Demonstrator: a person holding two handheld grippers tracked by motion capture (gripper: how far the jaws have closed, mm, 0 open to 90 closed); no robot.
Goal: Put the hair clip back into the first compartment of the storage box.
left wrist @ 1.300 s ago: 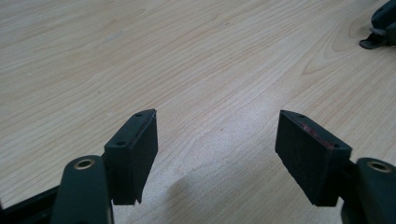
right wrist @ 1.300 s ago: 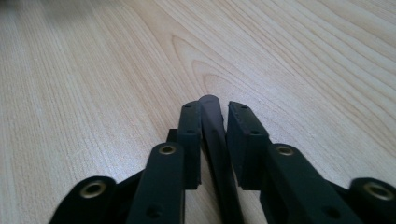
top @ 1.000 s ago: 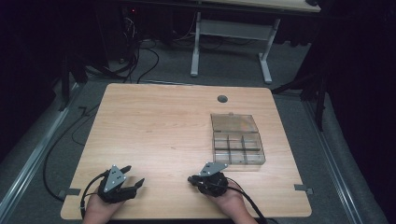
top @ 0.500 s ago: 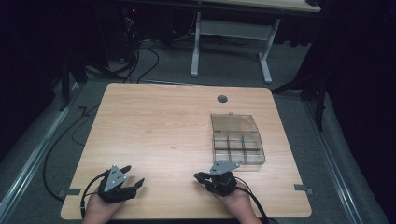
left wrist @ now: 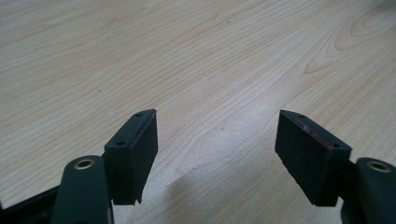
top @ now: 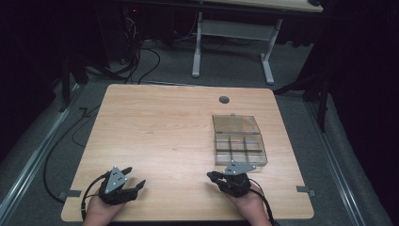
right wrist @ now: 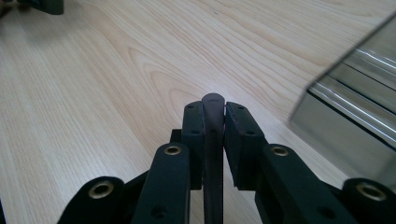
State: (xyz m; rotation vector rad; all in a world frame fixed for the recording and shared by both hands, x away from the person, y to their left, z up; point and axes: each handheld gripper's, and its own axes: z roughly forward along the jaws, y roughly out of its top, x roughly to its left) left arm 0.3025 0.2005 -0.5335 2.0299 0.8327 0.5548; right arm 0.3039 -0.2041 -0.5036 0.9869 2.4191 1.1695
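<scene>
The right claw (right wrist: 214, 114) is clamped on a thin, dark, flat piece (right wrist: 213, 105) with a rounded tip. The piece stands on edge between the two pads and projects slightly past them. What the piece is cannot be told from the pictures. In the high view the right claw (top: 212, 176) sits near the front edge of the counter (top: 160, 127), right of centre, with its jaws directed toward the left. The person's right hand (top: 247, 203) grips the claw body from the bottom of the view.

A clear plastic compartment box (top: 239, 148) lies on the right half of the counter, just behind the right claw. Its lid (top: 235, 123) is folded back flat on the far side. The open tray is split by dividers into small cells; their contents cannot be made out. In the right gripper view a transparent wall of the box (right wrist: 355, 107) stands close to the right of the jaws, not touching them.

The left claw (left wrist: 215, 140) stands wide, with bare wood grain between its pads and nothing between them. In the high view the left claw (top: 134, 178) rests at the front left corner region of the counter, well apart from the box, with the left hand (top: 101, 212) behind it.

A round grommet hole (top: 224, 100) sits near the far edge of the counter.
</scene>
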